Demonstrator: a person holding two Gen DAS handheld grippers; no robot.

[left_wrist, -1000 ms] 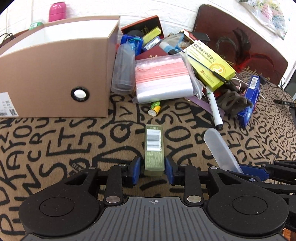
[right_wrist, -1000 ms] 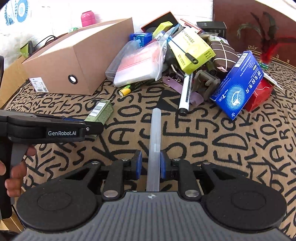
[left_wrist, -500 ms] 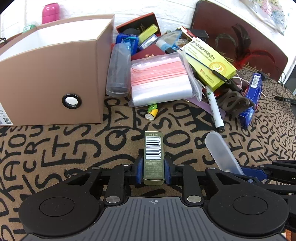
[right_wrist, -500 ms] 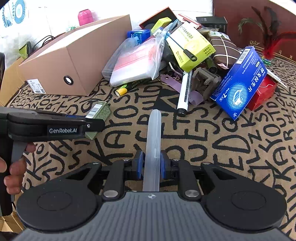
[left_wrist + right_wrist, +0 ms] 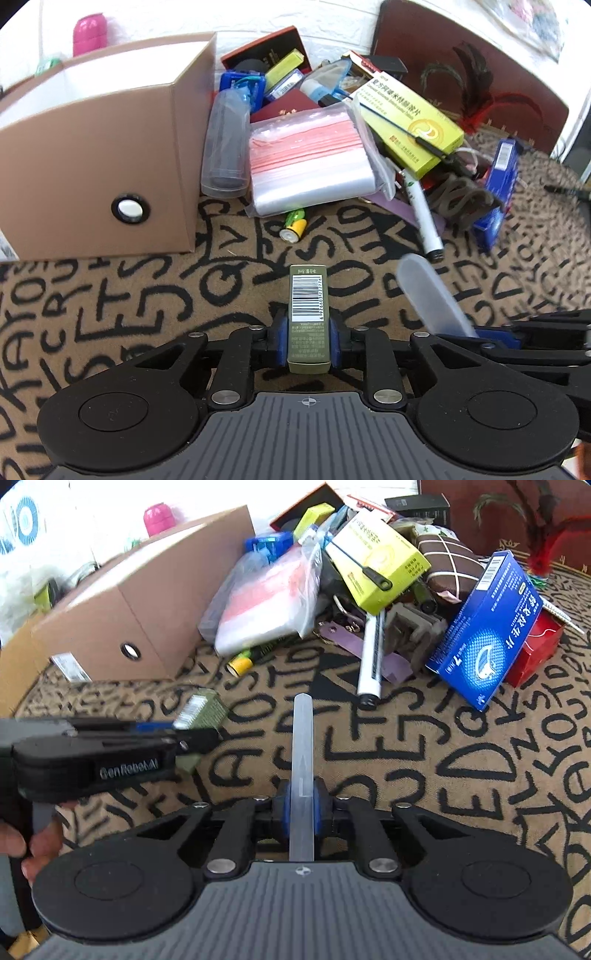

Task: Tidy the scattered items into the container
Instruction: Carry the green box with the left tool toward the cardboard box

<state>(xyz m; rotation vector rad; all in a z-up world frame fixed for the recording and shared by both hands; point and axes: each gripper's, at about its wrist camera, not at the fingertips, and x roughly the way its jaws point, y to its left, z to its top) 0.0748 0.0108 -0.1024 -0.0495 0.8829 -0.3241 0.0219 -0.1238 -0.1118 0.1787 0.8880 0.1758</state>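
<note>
**Both grippers loaded; container to the left of the clutter**

Left wrist view: The left gripper [image 5: 308,341] has its blue pads closed on a small green carton [image 5: 308,317], barcode face up, its long axis running forward between the fingers. The carton appears clear of the lettered cloth [image 5: 110,295], though contact underneath cannot be confirmed. The brown cardboard box [image 5: 96,173], judged to be the container, stands ahead and to the left; only a strip of its white inner wall shows, and its contents are hidden. Just beside its right wall lies the heap: a clear case [image 5: 226,147], a bag of pink-striped pouches [image 5: 306,158], a yellow medicine box [image 5: 413,125], a white marker [image 5: 423,218] and a small battery [image 5: 293,229]. The translucent tube [image 5: 430,295] enters at lower right, held by the other tool.

Right wrist view: The right gripper [image 5: 302,810] is clamped on the same tube [image 5: 302,753], which points straight forward above the cloth. The left tool crosses the left edge with the carton [image 5: 201,710] blurred at its tip. A blue box [image 5: 487,627] leans against a red box [image 5: 535,650] at the right of the heap.

Handling, as judged: the carton is light, thin card, crushable under a hard squeeze; the side-wall grip near its rear end suits it. The tube looks light, smooth and fairly stiff, so it may slip or pivot; a hold nearer its middle would steady it. Items deep in the heap are overlapped and hard to identify.
</note>
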